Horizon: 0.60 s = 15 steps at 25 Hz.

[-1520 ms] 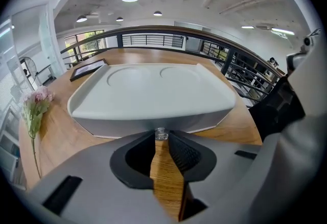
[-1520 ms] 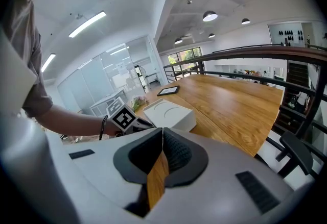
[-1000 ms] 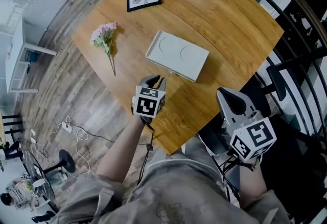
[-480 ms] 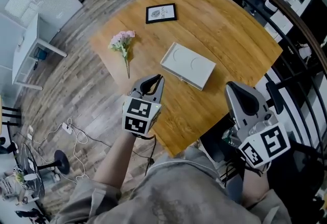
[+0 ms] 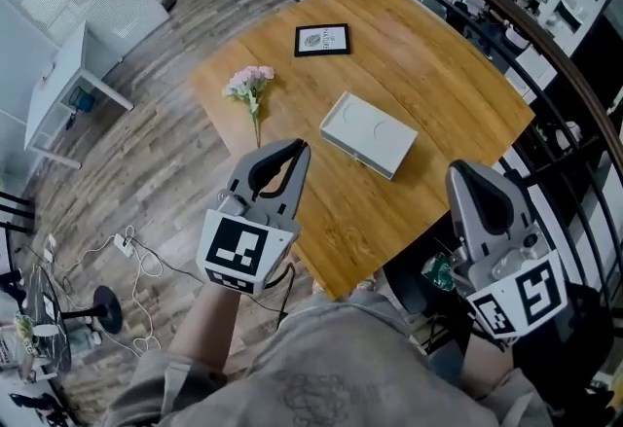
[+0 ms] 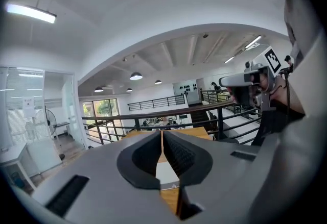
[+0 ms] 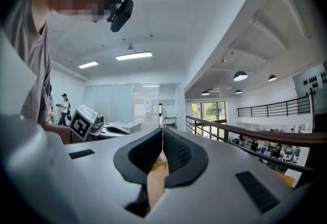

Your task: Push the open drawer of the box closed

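Lying beyond left claw (image 5: 295, 149), box (image 5: 368, 134)

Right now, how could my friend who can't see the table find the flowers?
Find the big wooden table. Near its left edge, left of the white box, lies a bunch of flowers. It alone is pink, with a thin stem.

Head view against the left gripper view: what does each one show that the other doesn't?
Only the head view shows the whole white box, the pink flowers, the framed picture and the floor. Only the left gripper view shows the ceiling lamps. Both show the wooden table, the railing and the right gripper.
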Motion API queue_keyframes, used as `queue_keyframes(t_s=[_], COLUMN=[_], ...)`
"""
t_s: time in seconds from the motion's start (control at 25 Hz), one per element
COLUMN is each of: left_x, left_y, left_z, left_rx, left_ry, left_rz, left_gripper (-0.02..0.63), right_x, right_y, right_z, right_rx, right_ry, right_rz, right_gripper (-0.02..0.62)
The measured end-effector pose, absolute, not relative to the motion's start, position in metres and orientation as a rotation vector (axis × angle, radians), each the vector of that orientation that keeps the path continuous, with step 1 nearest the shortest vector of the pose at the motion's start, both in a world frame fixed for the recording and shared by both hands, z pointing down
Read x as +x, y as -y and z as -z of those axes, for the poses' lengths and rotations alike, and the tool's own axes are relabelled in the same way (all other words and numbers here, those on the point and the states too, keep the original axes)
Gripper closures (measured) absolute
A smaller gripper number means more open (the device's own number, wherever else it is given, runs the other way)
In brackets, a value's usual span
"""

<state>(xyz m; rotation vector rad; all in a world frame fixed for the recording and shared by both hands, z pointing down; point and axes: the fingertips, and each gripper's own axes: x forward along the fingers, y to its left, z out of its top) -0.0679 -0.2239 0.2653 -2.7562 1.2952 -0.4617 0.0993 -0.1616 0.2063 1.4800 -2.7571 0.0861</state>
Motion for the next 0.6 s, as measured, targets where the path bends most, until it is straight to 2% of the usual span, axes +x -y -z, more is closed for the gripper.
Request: queue_keyframes(t_s=[0.24, 0.6], left_x=[-0.071, -0.069], left_y=[0.199, 0.175], left_z=[-0.235, -0.249], left_rx=[-2.716, -2.722], left_ry=[-1.266, -1.222], left_rz=[0.369, 0.414], left_gripper=[0.580, 0.580], right_x=[0.089, 0.069], right_y=[0.153, 0.139], right_z=[-0.202, -0.220], right_rx=[1.485, 1.389], right_ry=[2.775, 2.770], right_rz=[-0.079, -0.120], right_gripper=[0.563, 0.563])
